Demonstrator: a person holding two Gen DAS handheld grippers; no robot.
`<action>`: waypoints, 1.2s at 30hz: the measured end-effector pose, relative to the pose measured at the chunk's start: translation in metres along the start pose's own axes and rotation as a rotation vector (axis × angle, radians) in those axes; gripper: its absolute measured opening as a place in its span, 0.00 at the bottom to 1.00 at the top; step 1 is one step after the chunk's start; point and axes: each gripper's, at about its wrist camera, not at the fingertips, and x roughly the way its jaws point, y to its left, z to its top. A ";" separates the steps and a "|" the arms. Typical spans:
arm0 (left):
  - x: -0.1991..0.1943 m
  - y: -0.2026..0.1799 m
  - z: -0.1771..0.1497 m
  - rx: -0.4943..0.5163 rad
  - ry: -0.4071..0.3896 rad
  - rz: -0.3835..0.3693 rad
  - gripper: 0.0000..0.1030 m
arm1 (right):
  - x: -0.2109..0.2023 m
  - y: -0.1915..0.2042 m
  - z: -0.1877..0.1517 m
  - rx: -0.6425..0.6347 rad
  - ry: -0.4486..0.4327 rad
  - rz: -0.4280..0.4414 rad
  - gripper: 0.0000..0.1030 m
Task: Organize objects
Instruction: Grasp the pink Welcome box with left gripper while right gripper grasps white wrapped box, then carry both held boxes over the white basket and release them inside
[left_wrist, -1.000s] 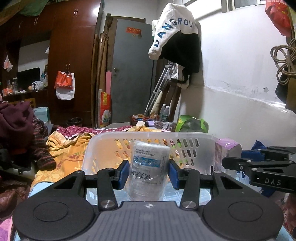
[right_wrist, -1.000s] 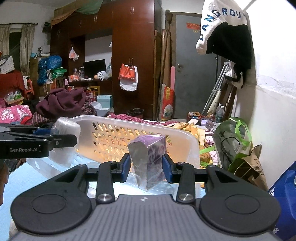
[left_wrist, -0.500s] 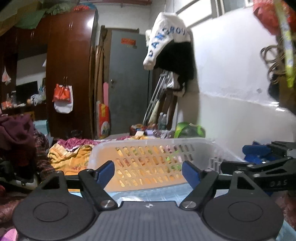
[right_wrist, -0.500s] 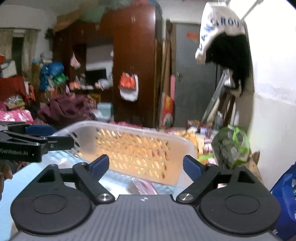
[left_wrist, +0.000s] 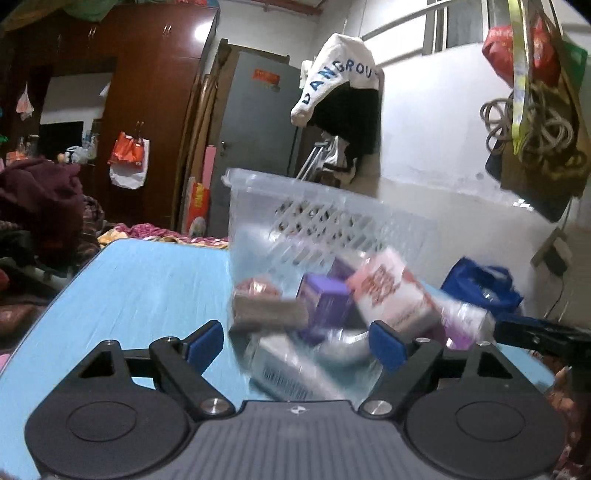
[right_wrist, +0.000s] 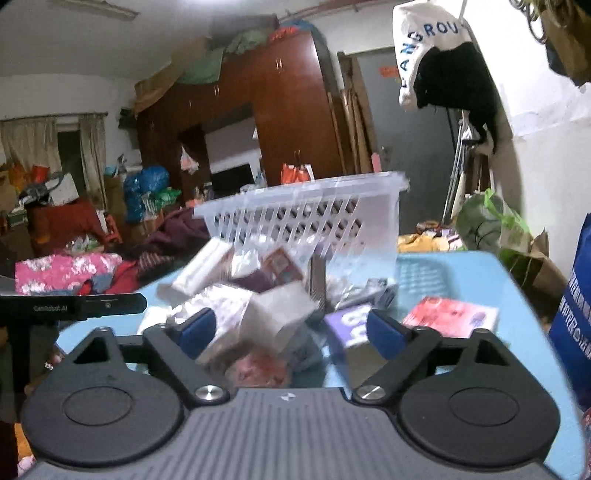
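Now both claws stand wide and grip nothing, their jaws having just been opening. Ahead of the left claw (left_wrist: 297, 345) and the right claw (right_wrist: 290, 332), blurred packets (right_wrist: 258, 306) lie heaped on the blue table (left_wrist: 147, 280). Beyond them, the clear basket (right_wrist: 306, 210) sits tilted.

I read blue letters "DANGROU" on the white garment (left_wrist: 334, 83) hanging on the wall; from my right camera only "ANGROU" shows on it. The side of my left gripper (right_wrist: 66, 307) carries "GenRobot.AI", blurred but legible. The red notice (left_wrist: 265, 76) on the grey door, the purple box (right_wrist: 352, 328) and the pink box (left_wrist: 388, 295) bear print I cannot read.
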 end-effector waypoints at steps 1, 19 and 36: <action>0.001 -0.002 -0.002 0.005 -0.001 0.011 0.86 | 0.006 -0.001 0.001 0.008 0.000 -0.007 0.82; 0.054 -0.045 0.017 -0.069 0.082 -0.151 0.81 | 0.008 0.007 -0.006 0.027 -0.006 0.037 0.50; 0.042 -0.020 0.017 -0.167 0.032 -0.220 0.60 | -0.004 0.006 -0.004 0.012 -0.030 0.035 0.38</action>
